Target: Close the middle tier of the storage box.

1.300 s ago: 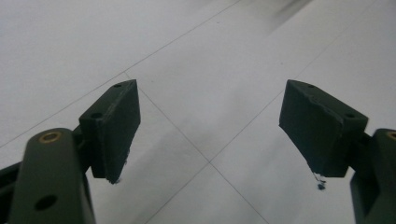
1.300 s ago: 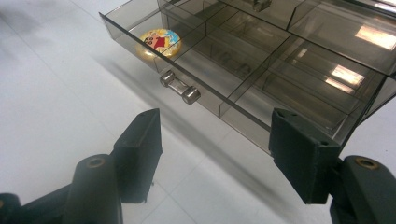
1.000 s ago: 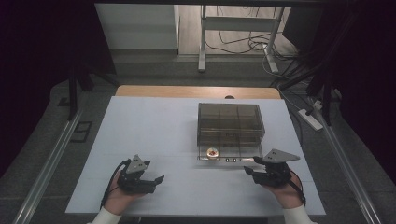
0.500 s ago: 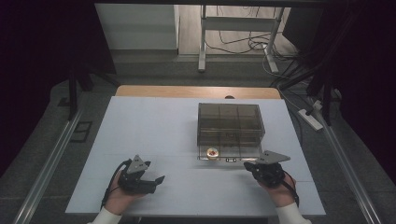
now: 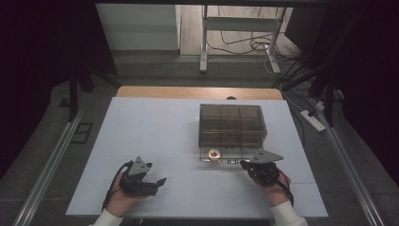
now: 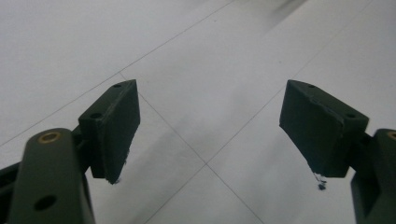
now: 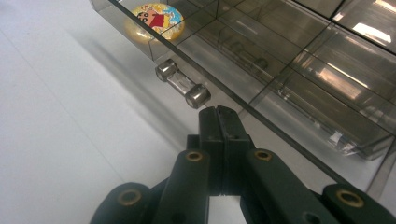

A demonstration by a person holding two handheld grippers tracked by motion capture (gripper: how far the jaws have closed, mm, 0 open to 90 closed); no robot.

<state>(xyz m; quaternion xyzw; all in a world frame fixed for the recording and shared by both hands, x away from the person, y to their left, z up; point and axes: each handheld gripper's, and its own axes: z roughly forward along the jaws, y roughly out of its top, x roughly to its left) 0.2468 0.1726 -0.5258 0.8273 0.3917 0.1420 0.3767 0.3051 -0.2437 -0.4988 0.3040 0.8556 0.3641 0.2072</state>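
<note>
Jaws of the right gripper (image 7: pixel 218 114) are pressed together with nothing between them, having just closed. Their tips sit just short of a small glass fuse (image 7: pixel 182 84) with metal end caps, which lies on the white desk (image 5: pixel 155 127) against the front edge of a smoky clear compartment box (image 5: pixel 231 123). At about ten o'clock from the fuse, inside a front compartment, rests a round cartoon badge (image 7: pixel 154 20). In the high view this gripper (image 5: pixel 245 164) sits at the box's front right corner. Well apart, at nine o'clock, the left gripper (image 6: pixel 210 135) hangs spread wide over bare desk.
</note>
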